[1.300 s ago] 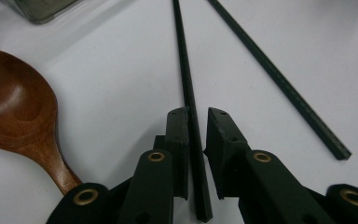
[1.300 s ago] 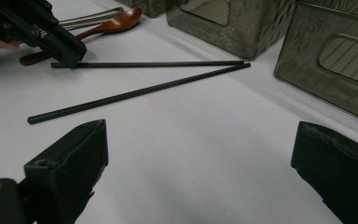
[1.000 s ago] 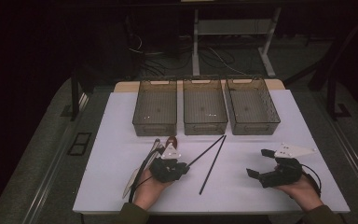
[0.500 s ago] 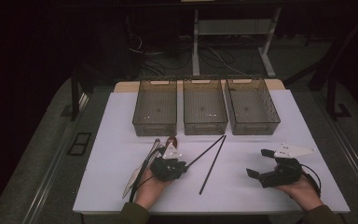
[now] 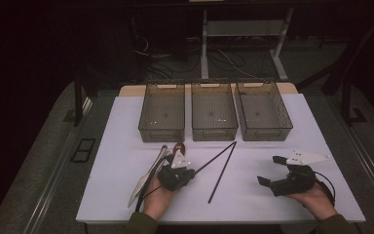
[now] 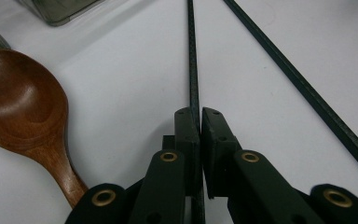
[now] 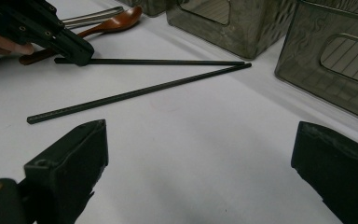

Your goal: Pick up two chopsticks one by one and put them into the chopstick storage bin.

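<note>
Two thin black chopsticks lie in a V on the white table [image 5: 126, 146]. My left gripper [image 5: 191, 171] [image 6: 200, 116] is shut on the near end of the left chopstick [image 5: 216, 158] [image 6: 193, 60]. Its jaws have just been closing, with the stick between the pads. The other chopstick [image 5: 222, 172] [image 6: 303, 88] lies free to its right. A brown wooden spoon [image 6: 23, 102] [image 5: 178, 146] rests just left of the jaws. My right gripper [image 5: 270, 170] [image 7: 200, 158] is open over bare table, with the left gripper [image 7: 81, 58] and both sticks ahead of it.
Three see-through grey bins [image 5: 161, 134] [image 5: 214, 132] [image 5: 265, 131] stand in a row behind the utensils. A metal utensil [image 5: 148, 175] lies left of my left hand. The table's front edge is close under both hands.
</note>
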Motion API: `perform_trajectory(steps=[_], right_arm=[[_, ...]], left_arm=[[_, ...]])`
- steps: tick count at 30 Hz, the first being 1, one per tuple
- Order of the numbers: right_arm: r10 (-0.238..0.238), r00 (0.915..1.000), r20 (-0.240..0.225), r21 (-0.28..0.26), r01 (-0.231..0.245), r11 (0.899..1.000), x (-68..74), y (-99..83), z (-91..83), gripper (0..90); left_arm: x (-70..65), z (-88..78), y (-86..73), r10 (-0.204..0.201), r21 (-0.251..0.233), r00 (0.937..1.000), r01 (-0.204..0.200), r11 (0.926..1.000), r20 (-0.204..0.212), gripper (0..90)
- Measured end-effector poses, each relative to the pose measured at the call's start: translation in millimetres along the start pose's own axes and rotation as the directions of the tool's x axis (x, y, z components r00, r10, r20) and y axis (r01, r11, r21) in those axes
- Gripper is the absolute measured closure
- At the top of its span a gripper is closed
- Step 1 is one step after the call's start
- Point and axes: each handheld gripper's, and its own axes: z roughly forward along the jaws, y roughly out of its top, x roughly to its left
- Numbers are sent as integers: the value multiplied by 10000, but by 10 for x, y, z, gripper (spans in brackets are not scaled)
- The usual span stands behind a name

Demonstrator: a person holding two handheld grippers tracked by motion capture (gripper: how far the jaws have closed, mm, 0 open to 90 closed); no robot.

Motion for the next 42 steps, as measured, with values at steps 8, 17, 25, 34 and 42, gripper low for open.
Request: perform_trajectory(steps=[8, 17, 25, 34, 42], right_arm=[[23, 10000, -6, -27, -23, 10000, -3, 1, -9, 40], [-8, 10000, 18, -7, 8, 10000, -1, -1, -5, 40], [-51, 10000, 19, 35, 51, 10000, 2, -7, 11, 40], [35, 10000, -76, 287, -33, 9996, 8, -53, 120, 40], [109, 9999, -87, 265, -107, 9996, 3, -53, 122, 40]], left_arm=[[21, -53, 21, -265, -263, 9995, 270, 9993, 180, 851], [51, -211, 69, -371, -648, 9964, 420, 9970, 756, 851], [105, -421, 116, -324, -691, 9903, 420, 9967, 1352, 851], [189, -668, 147, -71, -819, 9846, 217, 9964, 1749, 851], [258, -796, 250, -36, -1232, 9825, 269, 9920, 1861, 851]])
